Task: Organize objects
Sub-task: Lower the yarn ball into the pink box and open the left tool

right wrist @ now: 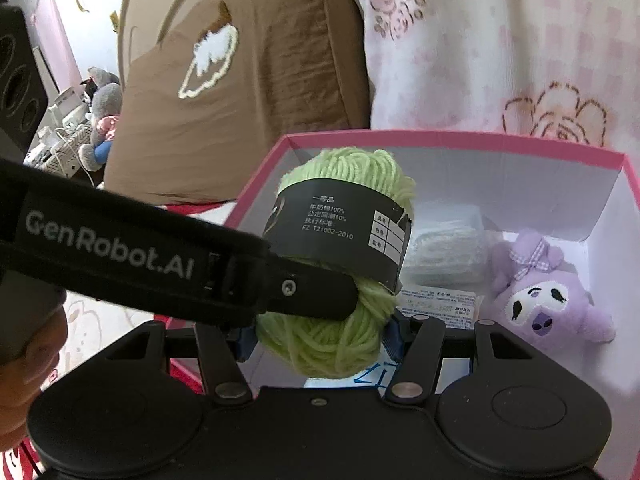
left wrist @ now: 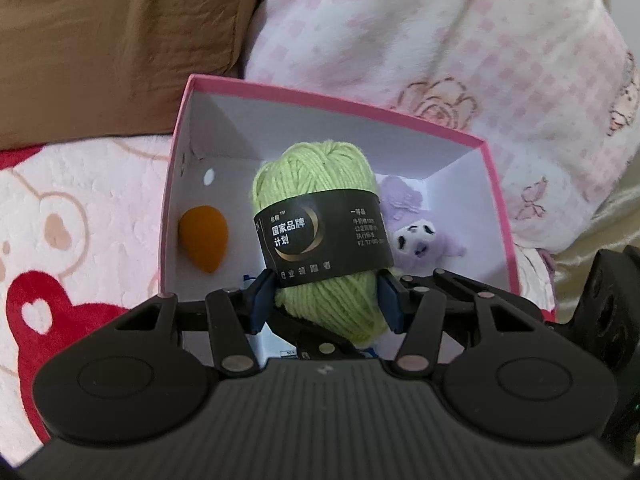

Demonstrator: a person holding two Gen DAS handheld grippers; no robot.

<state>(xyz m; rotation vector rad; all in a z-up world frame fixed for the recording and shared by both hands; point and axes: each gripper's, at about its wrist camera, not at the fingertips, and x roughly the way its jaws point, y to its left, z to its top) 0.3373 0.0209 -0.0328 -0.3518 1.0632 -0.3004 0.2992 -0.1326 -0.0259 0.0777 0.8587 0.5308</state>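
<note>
Together, both tongs grip one skein of light green yarn [left wrist: 320, 216] and hold it over an open pink box [left wrist: 404, 114] with a white inside. In the left wrist view the left tongs [left wrist: 326, 300] are clenched on the lower end of the yarn, one blue pad pressing each side just below its black paper band [left wrist: 320, 236], which carries printed Chinese text. In the right wrist view the right tongs [right wrist: 320, 338] clasp the same lower end between their blue pads, and the black arm of the left tongs, lettered GenRobot.AI, crosses in from the left and lies against the yarn. Beyond the left tongs, on the box floor to the left of the yarn, lies an orange teardrop-shaped sponge [left wrist: 204, 238], close to the left wall. To the right of the yarn, near the right wall, lies a small purple plush toy [right wrist: 540, 288] with a white face and a checked bow. Ahead of the right tongs, between yarn and plush, sit a clear wrapped packet [right wrist: 448, 248] and a printed white sachet [right wrist: 444, 300] on the box floor. The box rests on a pink and red fleece blanket [left wrist: 80, 216]; behind it lean a brown cushion [left wrist: 120, 40] and a pale pink rose-patterned quilt [left wrist: 440, 40]. A bit of a hand shows at the left edge of the right wrist view.
</note>
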